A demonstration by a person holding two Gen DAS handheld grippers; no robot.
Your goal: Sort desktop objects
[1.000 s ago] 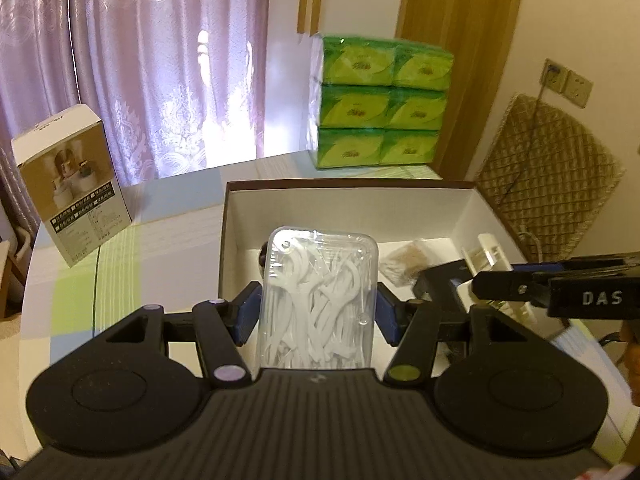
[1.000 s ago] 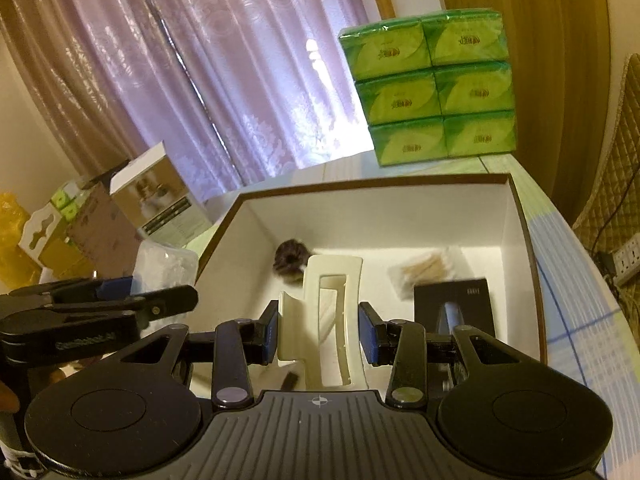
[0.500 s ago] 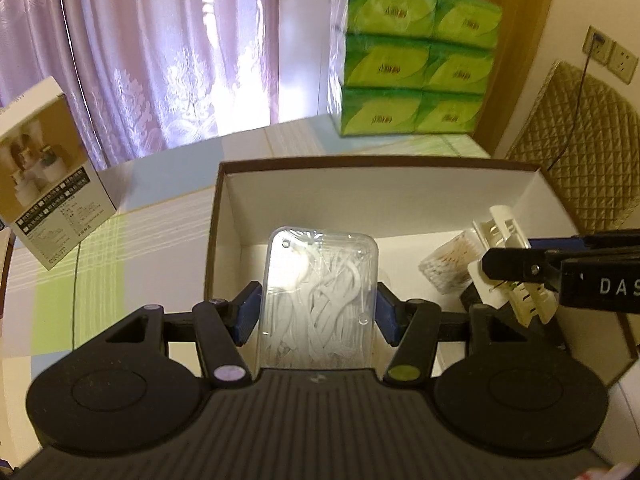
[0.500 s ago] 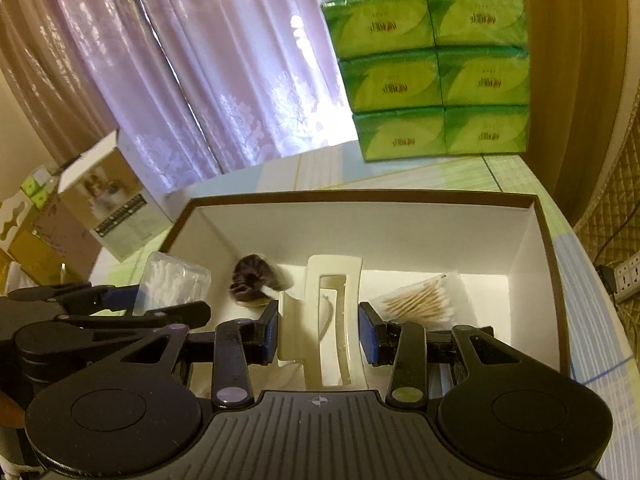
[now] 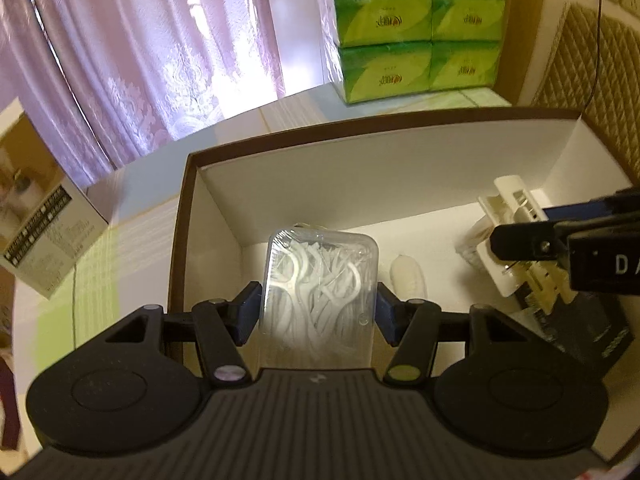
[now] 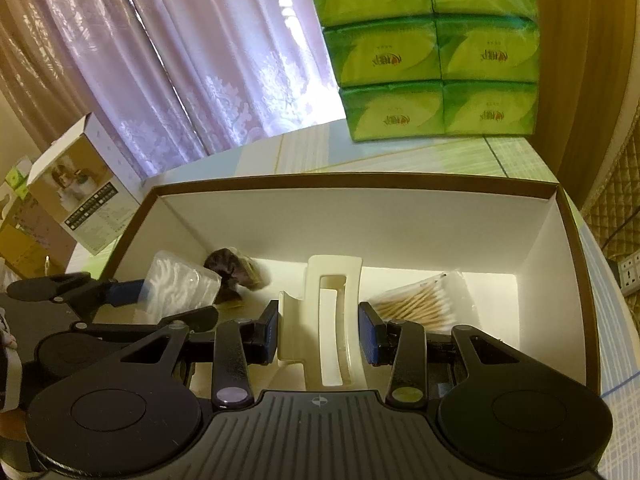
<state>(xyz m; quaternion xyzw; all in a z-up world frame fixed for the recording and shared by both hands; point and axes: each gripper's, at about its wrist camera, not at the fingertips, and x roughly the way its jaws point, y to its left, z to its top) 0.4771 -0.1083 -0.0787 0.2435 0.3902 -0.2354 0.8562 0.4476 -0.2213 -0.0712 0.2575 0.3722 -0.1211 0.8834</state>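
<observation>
Over the box's left end: the floss-pick case (image 5: 318, 288) hangs inside the brown-rimmed box (image 5: 182, 216), pinched at both sides by the left gripper (image 5: 318, 312).
Right side: the cream hair claw (image 6: 328, 320) is clamped by the right gripper (image 6: 324, 334), low over the box's middle.
Already on the floor: a dark scrunchie (image 6: 234, 270) toward the back-left, a cotton swab packet (image 6: 420, 300) toward the right end, a black case (image 5: 596, 332) near the front-right corner.
Risk one: the two grippers sit close together in the box, so a careless release could knock them.
Risk two: the slick clear case could slip or land on edge against the left wall.
Risk three: the claw could drop onto the swabs or snag a fingertip.
</observation>
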